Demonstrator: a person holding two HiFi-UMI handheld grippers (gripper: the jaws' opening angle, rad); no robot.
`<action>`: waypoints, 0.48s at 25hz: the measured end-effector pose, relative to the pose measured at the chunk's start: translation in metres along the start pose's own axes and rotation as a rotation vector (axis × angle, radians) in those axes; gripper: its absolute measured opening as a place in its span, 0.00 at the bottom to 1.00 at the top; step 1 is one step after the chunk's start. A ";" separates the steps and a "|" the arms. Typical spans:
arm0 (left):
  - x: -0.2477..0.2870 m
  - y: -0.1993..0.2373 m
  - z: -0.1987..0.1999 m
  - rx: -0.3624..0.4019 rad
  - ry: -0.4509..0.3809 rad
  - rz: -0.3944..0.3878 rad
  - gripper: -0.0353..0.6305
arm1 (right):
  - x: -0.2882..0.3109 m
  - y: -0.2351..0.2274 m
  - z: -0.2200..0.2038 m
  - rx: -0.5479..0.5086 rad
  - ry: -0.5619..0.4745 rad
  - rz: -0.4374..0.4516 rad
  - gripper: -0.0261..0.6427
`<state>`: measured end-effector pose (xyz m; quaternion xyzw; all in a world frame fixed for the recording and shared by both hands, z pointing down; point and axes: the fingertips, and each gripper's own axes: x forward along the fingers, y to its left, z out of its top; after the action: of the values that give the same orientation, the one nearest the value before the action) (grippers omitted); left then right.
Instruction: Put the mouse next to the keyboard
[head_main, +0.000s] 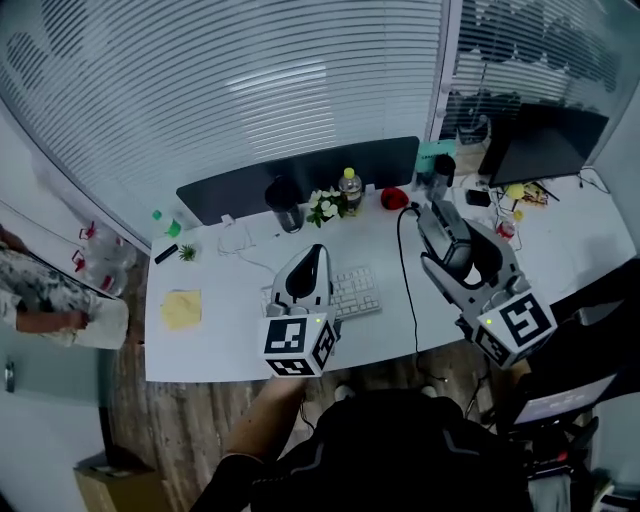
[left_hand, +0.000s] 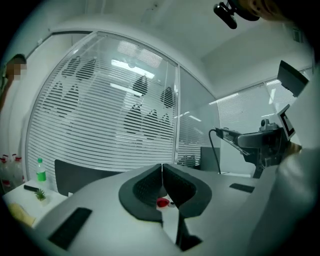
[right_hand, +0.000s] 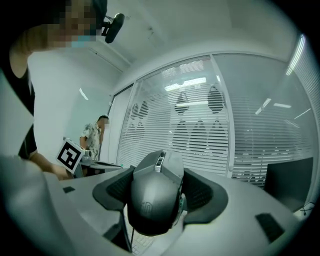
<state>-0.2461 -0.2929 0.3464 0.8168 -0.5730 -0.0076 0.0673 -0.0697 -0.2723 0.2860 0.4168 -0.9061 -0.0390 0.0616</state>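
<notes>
Over the right half of the tabletop (head_main: 225, 335), the right gripper (head_main: 445, 242) is holding the mouse (right_hand: 156, 197) off the surface. Its fingers (right_hand: 204, 192) are standing wide and pressing on the mouse's two flanks, with the mouse's tail end facing the camera. The cable (head_main: 406, 280) is trailing down across the tabletop toward its near edge. The keyboard (head_main: 355, 290) is lying to the mouse's left, partly under the left gripper (left_hand: 162, 172), whose fingers (left_hand: 144, 187) are closed together on nothing. Doing this step well probably means bringing the mouse down level onto the bare strip just right of the keyboard, keeping the cable off the keys, and letting go only once the base is resting flat.
</notes>
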 end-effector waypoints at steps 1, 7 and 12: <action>0.001 0.003 -0.001 -0.001 0.003 -0.009 0.10 | 0.004 0.004 0.002 -0.005 -0.001 0.000 0.49; 0.000 0.022 -0.004 0.000 0.011 -0.049 0.10 | 0.024 0.032 0.014 0.004 -0.017 0.014 0.49; -0.006 0.034 -0.005 -0.009 -0.001 -0.040 0.10 | 0.045 0.053 0.022 -0.011 -0.029 0.091 0.49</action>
<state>-0.2799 -0.2978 0.3548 0.8278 -0.5564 -0.0121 0.0704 -0.1419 -0.2714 0.2742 0.3744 -0.9246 -0.0471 0.0524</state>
